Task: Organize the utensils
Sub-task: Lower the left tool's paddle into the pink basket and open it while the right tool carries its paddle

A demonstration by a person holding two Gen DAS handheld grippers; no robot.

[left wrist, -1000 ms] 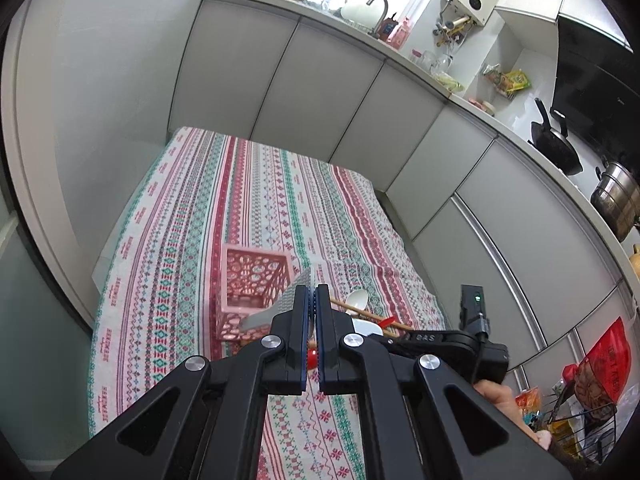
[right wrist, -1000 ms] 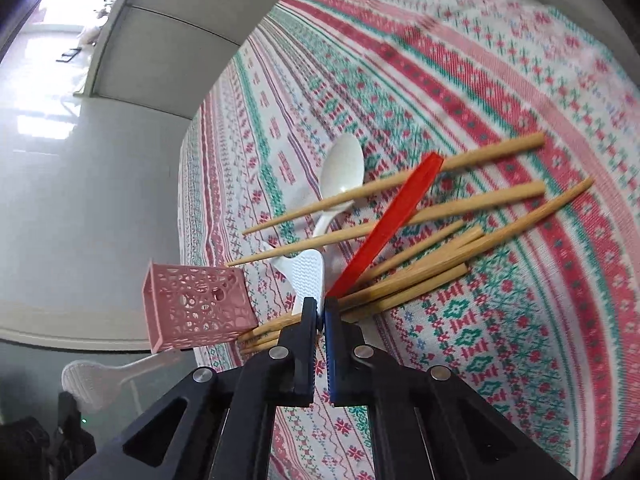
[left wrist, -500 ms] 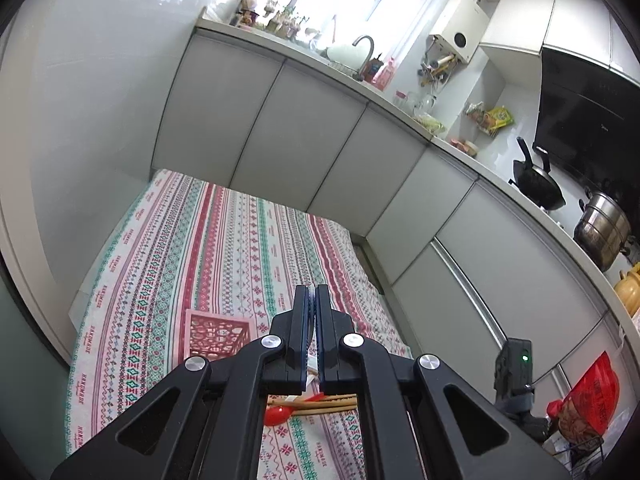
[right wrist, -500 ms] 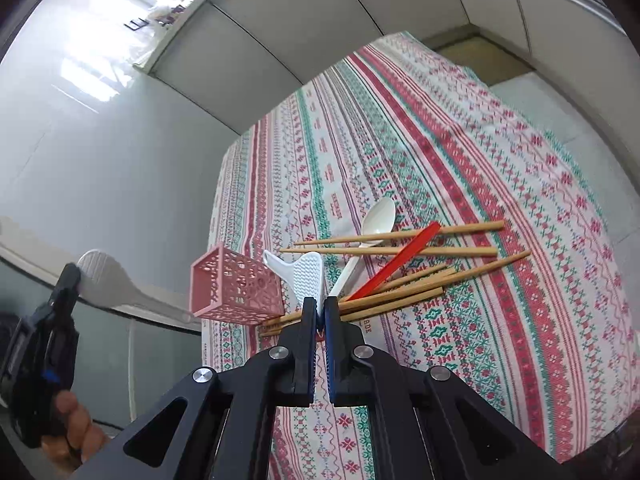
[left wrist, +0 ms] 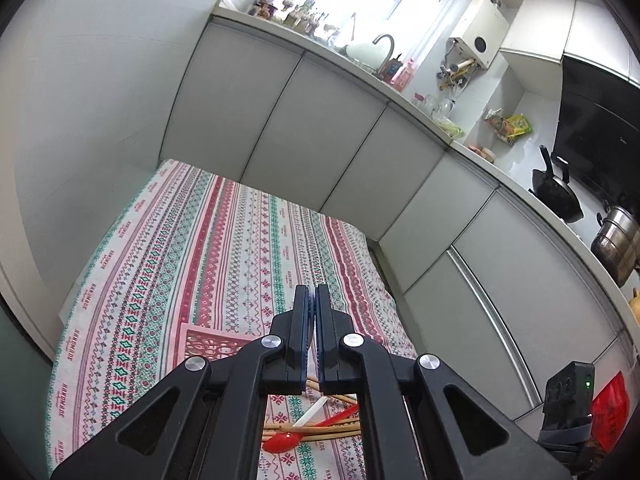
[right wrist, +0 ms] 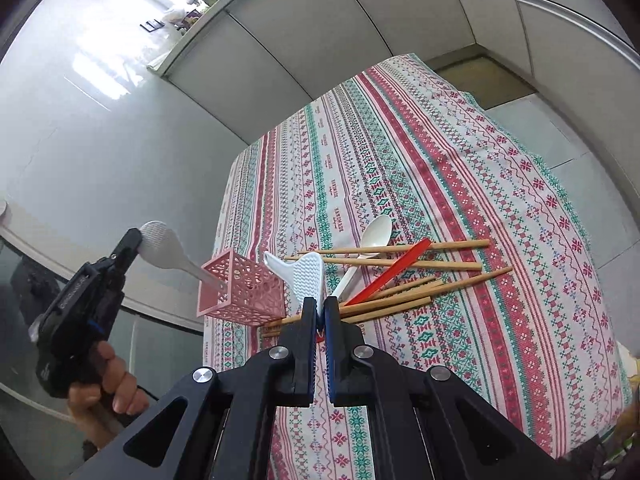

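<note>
My left jaws, clamped on the pale plastic rice paddle [right wrist: 162,248], have just tipped its handle into the pink lattice basket [right wrist: 248,292]; my right jaws, near closed, seemingly pinch a second white dimpled paddle [right wrist: 310,278]

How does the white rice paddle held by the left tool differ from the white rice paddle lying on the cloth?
The held white textured rice paddle is in the air, clamped at its head by the left tool, its handle angling down into the pink perforated basket. The loose white textured rice paddle lies on the striped tablecloth beside the basket, ungripped. Both are white plastic with dimpled heads.
</note>
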